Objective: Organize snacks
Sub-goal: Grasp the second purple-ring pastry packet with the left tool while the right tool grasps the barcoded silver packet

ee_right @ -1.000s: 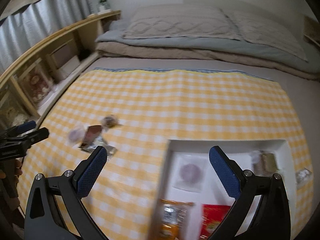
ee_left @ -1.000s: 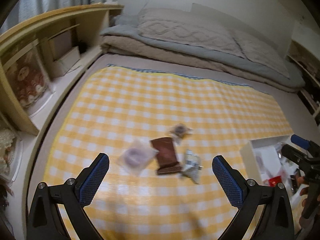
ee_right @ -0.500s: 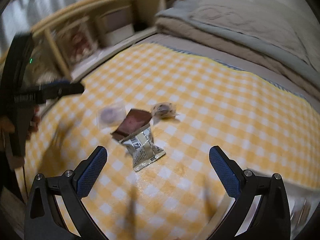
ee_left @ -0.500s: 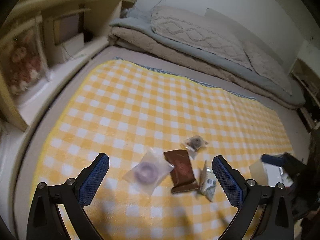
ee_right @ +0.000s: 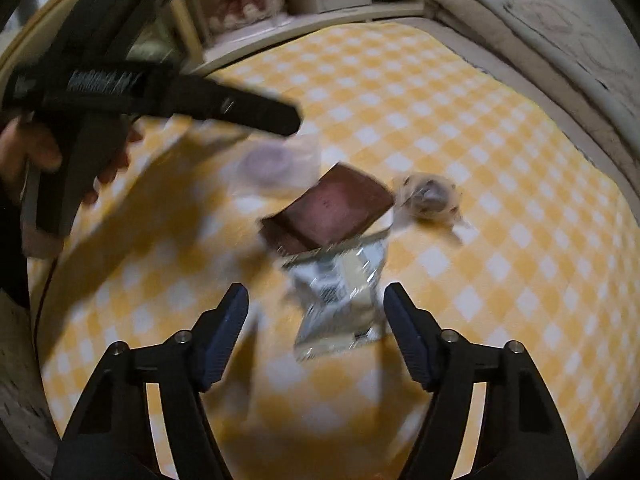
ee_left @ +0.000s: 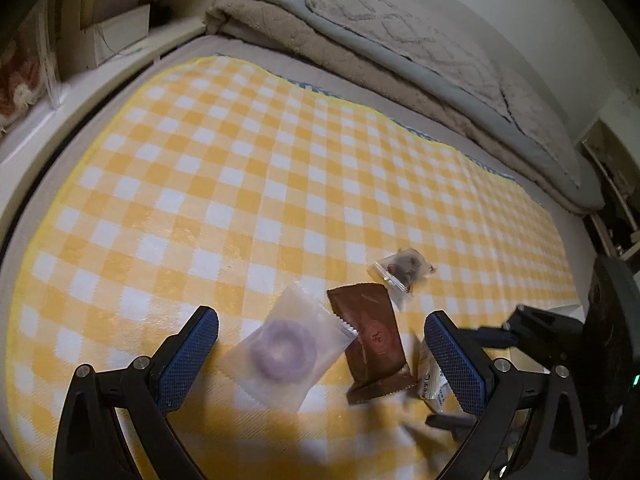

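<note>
Yellow-checked blanket (ee_left: 240, 160) on the bed bears four snacks unsorted — left gripper (ee_left: 320, 354) spread wide, right gripper (ee_right: 316, 332) narrowing, both empty.

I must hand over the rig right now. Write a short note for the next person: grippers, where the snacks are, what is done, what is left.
Left gripper: open, holds nothing, the clear packet with a purple ring lies between its fingers.
Right gripper: jaws have just been closing, not gripping; the silver packet lies between its fingers.
Snacks: four on the yellow checked cloth, close together; the brown packet overlaps the silver one, the small clear bag lies beyond.
Done: nothing visibly picked up.
Left: grip and sort all four.
</note>
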A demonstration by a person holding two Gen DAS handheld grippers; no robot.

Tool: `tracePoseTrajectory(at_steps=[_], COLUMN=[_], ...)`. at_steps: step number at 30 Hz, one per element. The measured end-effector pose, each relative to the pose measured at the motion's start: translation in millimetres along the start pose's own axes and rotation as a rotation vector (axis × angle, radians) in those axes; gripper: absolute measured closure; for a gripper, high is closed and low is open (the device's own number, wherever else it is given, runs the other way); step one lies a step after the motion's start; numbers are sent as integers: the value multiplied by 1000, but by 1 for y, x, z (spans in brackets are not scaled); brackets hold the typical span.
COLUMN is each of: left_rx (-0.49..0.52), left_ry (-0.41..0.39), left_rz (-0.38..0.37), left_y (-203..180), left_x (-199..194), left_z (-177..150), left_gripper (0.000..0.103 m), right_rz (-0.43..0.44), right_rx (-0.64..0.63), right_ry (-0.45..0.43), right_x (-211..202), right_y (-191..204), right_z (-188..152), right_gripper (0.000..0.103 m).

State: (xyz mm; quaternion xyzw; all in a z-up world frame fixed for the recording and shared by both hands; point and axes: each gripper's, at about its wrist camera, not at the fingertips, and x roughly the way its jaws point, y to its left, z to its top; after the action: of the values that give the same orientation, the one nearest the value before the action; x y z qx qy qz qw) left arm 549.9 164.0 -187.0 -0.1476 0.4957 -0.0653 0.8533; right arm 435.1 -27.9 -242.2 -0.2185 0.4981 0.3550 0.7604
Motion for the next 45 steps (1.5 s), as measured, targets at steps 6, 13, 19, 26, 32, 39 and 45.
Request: tracePoseTrajectory(at_steps=[6,13,19,26,32,39,45], left_rx=[1,-12,32,49,97,94,96], left_ry=[32,121,191,207,209,204,153], left_rz=[-1,-44,-52,22,130,161,190], left_y=[4,2,-4,-10,-26,-27,-34], left_x=[20,30,32,33,39,34,14], left_z=[1,-3,-5,0,-6,-5,-3], left_gripper=[0,0,8,29,41,55,56], right_rz=[43,112,64,-22,-93,-131,-159], right_rx=[61,-39,-71,28,134,205,237], right_ry=[7,86,168,193,165,136,106], right_x=[8,16,23,20,3,-13,-24], right_y=[-12,8,11,-9,-28,-38,-37], right_z=[5,8,1,2,2,-1,1], right_gripper=[32,32,51,58,59,60,60])
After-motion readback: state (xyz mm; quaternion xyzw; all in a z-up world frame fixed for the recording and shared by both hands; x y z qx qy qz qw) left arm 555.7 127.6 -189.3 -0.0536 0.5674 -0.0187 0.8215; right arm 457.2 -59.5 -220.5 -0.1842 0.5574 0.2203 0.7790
